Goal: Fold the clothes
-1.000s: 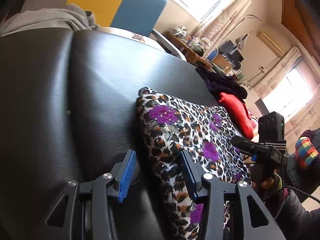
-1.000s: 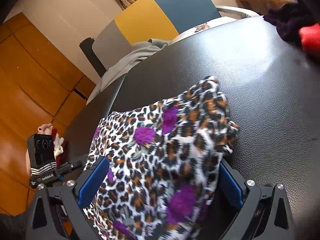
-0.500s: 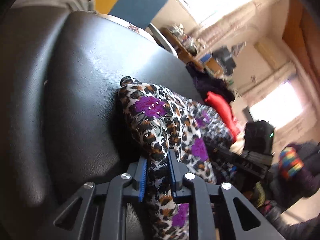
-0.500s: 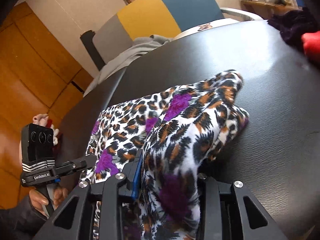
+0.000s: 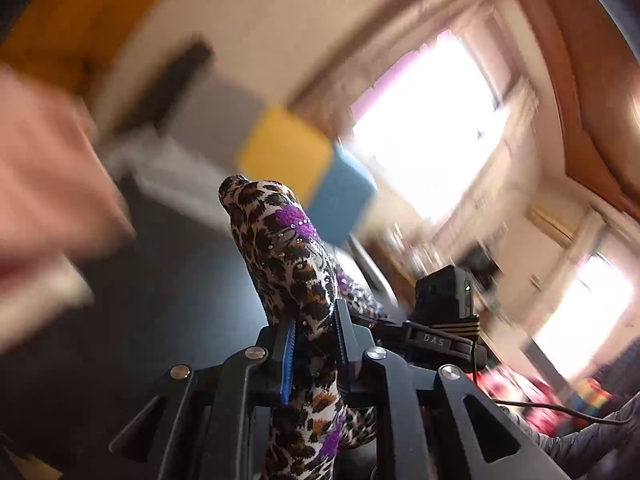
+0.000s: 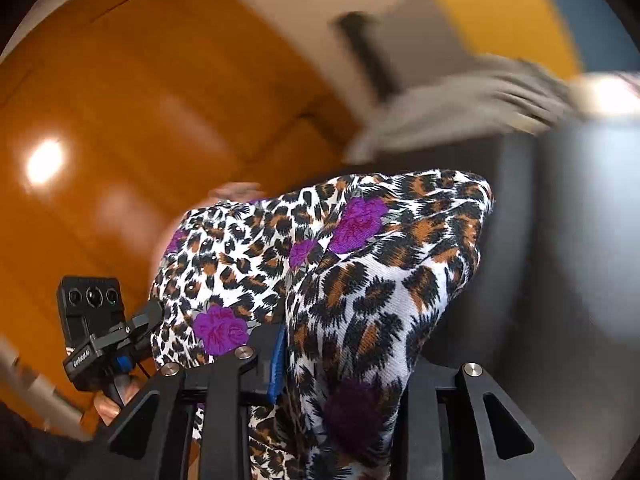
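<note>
The left gripper (image 5: 314, 354) is pinched tight on the leopard cloth (image 5: 294, 264). The cloth has black and brown spots and purple flowers. A fold of it sticks up between the two blue pads (image 5: 287, 360) and rises above them like a little tower. More of the cloth hangs down under the gripper.

The right gripper (image 6: 340, 360) holds the same cloth (image 6: 360, 264). One blue pad (image 6: 277, 364) shows at the left side of the fold. The other finger is hidden under the cloth. The cloth bulges up big over this gripper and spreads to the left.

Behind the cloth is the dark black desk (image 5: 180, 280). The cloth is lifted up off it in both views.

In the right view, the left gripper's black camera (image 6: 89, 312) sits just left of the cloth, and a hand (image 6: 110, 404) holds its handle. In the left view, the other black camera (image 5: 444, 292) shows to the right.

Far back, all is blurry: a yellow and blue chair (image 5: 304, 180), a bright window (image 5: 424, 120), and an orange wooden wall (image 6: 140, 100).
</note>
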Demonstrator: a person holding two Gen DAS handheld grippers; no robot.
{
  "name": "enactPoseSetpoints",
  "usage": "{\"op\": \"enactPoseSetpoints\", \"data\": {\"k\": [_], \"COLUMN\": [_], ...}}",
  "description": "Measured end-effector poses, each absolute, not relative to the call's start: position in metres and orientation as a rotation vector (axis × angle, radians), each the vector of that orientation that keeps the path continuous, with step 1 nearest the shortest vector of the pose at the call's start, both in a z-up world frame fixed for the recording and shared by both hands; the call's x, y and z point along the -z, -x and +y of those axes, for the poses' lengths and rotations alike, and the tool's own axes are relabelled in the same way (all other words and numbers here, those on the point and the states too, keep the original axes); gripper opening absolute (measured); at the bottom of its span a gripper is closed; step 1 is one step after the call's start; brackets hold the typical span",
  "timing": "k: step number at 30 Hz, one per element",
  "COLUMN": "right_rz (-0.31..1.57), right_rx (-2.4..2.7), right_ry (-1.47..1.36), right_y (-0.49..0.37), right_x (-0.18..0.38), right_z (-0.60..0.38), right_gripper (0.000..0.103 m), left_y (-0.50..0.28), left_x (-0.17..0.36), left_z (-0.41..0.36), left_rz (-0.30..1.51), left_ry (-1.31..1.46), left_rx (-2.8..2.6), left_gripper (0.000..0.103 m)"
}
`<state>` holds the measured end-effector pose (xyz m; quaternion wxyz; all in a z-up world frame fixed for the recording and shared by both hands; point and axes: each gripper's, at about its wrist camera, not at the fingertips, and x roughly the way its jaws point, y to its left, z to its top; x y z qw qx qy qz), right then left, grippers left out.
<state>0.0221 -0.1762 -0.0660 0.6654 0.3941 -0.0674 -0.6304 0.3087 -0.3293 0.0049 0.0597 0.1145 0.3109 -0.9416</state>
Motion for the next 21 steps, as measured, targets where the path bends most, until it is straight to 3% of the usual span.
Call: {"op": "enactPoseSetpoints", "data": {"k": [6, 9, 14, 16, 21], "right_rz": [-0.034, 0.047, 0.3, 0.381, 0.257], "right_rx": [1.224, 1.182, 1.213, 1.237, 1.256], "right_ry": [-0.693, -0.637, -0.722, -0.772, -0.744], "right_y": [-0.081, -0.112, -0.159, -0.167, -0.151], "right_x": [-0.032, -0.064, -0.029, 0.005, 0.002], "right_z": [-0.357, -0.441, -0.55, -0.57, -0.549], "right_gripper": [0.03, 0.031, 0.038, 0.048, 0.056], "left_y": [-0.41, -0.437, -0.446, -0.452, -0.451], "left_x": [-0.076, -0.079, -0.025, -0.005, -0.005], "left_z": [-0.421, -0.472, -0.538, -0.545, -0.545], "left_rz": [0.821, 0.842, 0.925, 0.937, 0.875], "left_ry": [-0.012, 0.012, -0.162, -0.169, -0.163], "left_rx": [2.596, 2.41, 2.067, 2.028, 2.031], "left_gripper": [0.016, 0.016, 0.016, 0.017, 0.02]}}
